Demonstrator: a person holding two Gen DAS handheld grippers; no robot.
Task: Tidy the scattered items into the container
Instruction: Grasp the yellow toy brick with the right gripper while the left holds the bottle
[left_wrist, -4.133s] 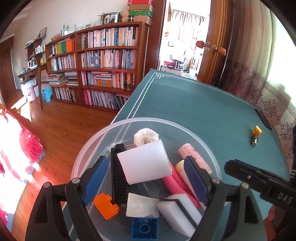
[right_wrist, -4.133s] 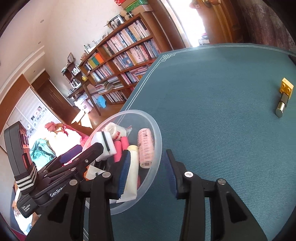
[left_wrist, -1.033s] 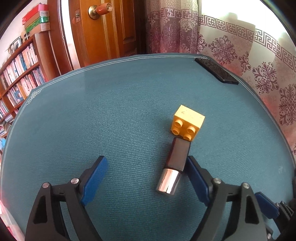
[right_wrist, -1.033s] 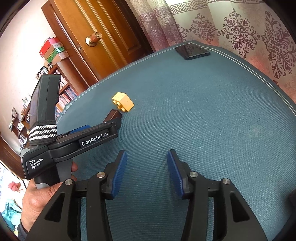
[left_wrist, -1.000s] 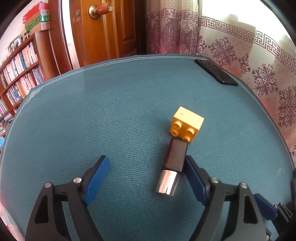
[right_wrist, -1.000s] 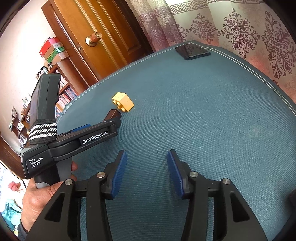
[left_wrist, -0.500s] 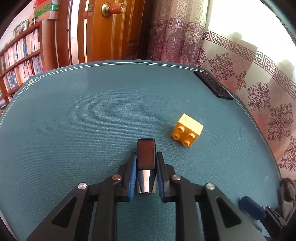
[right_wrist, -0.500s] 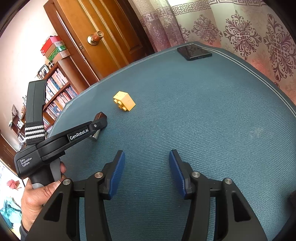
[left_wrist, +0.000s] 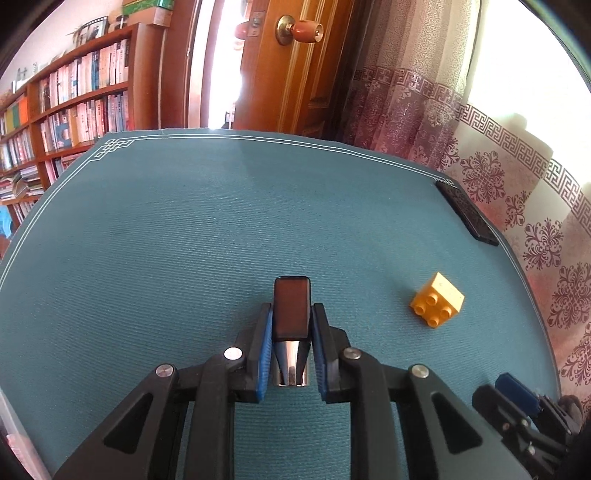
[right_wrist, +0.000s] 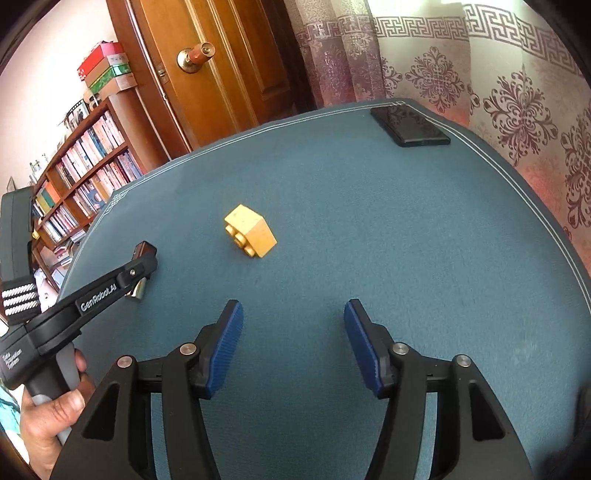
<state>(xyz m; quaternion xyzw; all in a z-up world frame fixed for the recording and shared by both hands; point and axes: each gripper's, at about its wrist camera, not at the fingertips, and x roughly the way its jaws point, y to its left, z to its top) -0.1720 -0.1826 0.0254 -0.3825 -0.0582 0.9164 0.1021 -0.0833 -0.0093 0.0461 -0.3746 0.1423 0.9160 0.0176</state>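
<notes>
While clamped, lipstick (left_wrist: 291, 325) points forward — lengthwise.

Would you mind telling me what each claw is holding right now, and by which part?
The left claw is shut on the lipstick, pinching its sides where the dark cap meets the silver base. The right claw is open and holds nothing.

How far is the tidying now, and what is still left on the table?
Nothing finished shows here; the container is out of view. In hand: the left gripper is shut on the lipstick tube, its pads pressing both sides. Left: the yellow toy brick lies on its side on the teal table mat; the right gripper is open and empty. A black phone rests near the far edge.
</notes>
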